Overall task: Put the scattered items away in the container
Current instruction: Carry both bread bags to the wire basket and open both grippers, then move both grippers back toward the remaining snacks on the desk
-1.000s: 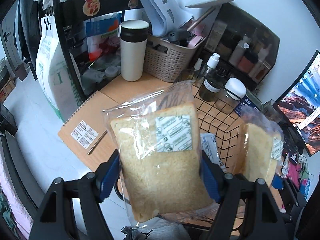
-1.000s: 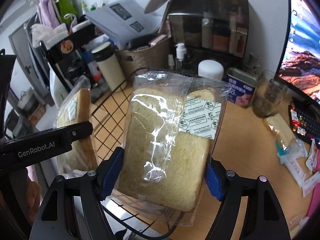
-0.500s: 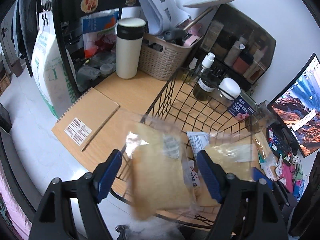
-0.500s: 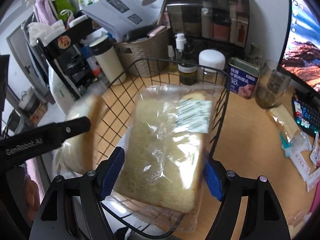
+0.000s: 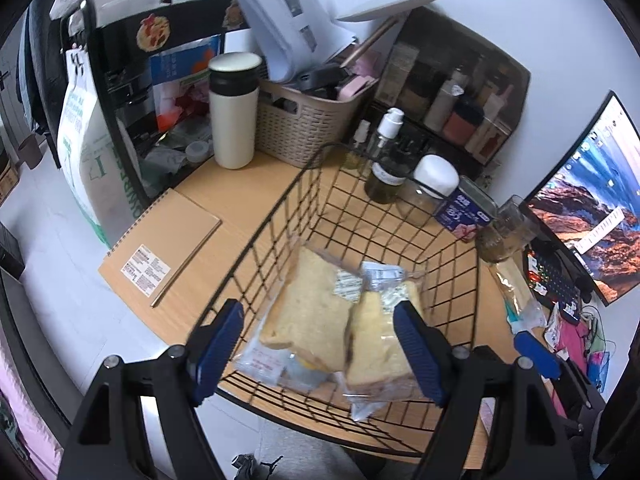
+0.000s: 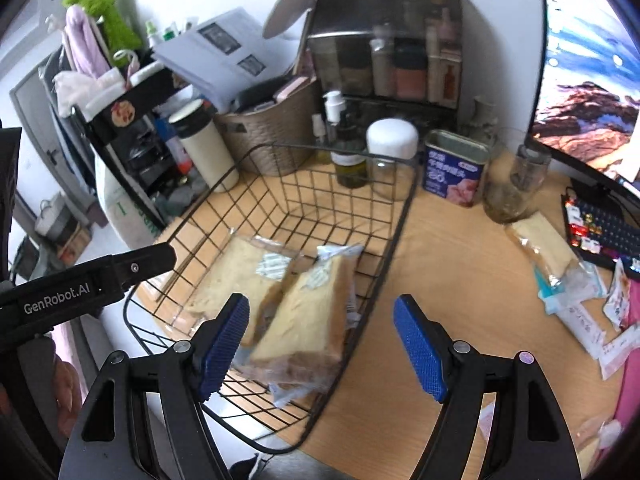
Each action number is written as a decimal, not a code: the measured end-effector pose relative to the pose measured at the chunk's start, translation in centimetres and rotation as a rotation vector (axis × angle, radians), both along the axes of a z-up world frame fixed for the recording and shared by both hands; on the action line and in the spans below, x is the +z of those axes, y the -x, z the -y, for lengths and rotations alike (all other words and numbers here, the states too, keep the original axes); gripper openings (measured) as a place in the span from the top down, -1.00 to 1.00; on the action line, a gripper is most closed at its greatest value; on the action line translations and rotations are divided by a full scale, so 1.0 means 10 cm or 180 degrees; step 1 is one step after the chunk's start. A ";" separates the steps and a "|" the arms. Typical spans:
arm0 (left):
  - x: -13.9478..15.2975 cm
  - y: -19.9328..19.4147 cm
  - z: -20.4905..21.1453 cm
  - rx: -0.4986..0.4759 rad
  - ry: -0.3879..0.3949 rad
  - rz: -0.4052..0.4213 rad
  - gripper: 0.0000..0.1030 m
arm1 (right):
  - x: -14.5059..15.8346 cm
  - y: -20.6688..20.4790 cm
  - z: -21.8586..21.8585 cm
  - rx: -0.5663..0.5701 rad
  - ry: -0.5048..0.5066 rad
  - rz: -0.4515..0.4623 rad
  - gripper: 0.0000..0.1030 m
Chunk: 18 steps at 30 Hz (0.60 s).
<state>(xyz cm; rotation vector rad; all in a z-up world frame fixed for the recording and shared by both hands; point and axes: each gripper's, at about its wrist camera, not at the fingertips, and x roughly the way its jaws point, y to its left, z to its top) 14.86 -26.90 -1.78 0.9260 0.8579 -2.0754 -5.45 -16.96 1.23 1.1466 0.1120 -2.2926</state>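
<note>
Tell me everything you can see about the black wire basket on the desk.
The basket is black metal wire in an open square grid, with a thicker rounded rim and sloping sides. It sits upright on the wooden desk, its near corner reaching the desk's front edge. Inside lie two bagged bread slices, side by side and touching, on the mesh floor. Bottles and a white-lidded jar stand just behind its far wall.
</note>
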 end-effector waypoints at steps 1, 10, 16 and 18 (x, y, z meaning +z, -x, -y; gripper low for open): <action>0.01 0.02 -0.02 -0.0019 0.0010 0.0003 -0.56 | 0.02 0.00 -0.05 -0.0028 0.0010 -0.0008 -0.48; 0.19 0.46 -0.45 -0.0357 0.0100 0.0014 -0.56 | 0.16 0.03 -0.76 -0.0393 0.0021 -0.0108 -0.48; 0.29 0.85 -0.86 -0.0629 0.0188 0.0046 -0.56 | 0.22 0.08 -1.45 -0.0741 0.0077 -0.0122 -0.48; 0.32 0.99 -1.01 -0.0734 0.0212 0.0053 -0.56 | 0.24 0.09 -1.65 -0.0841 0.0105 -0.0131 -0.48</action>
